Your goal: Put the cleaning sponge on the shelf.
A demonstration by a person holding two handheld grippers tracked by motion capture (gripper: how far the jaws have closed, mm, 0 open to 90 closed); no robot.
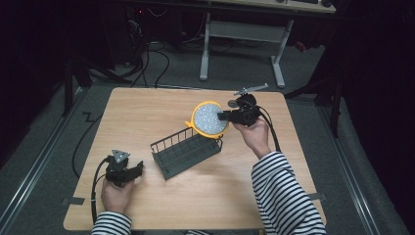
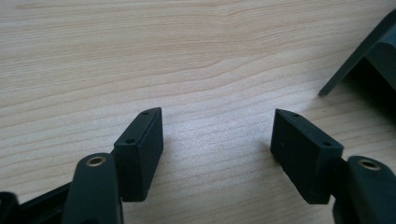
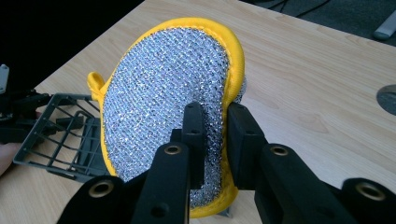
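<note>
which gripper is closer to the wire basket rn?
Right. The right gripper, shut on the scrubber, hangs right at the wire basket far end; the left gripper, open, rests on the table short of its near end.

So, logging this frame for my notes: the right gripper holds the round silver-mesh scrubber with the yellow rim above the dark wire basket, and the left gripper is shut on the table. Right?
Not quite: the left gripper is open, jaws apart over bare wooden table, as the left gripper view shows. The right gripper does hold the yellow-rimmed silver-mesh scrubber above the dark wire basket.

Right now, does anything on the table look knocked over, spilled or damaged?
Nothing looks spilled or broken. The dark wire rack sits skewed to the table edges. The right tool grips the yellow-rimmed scrubber above the rack's far end; the left tool rests open.
</note>
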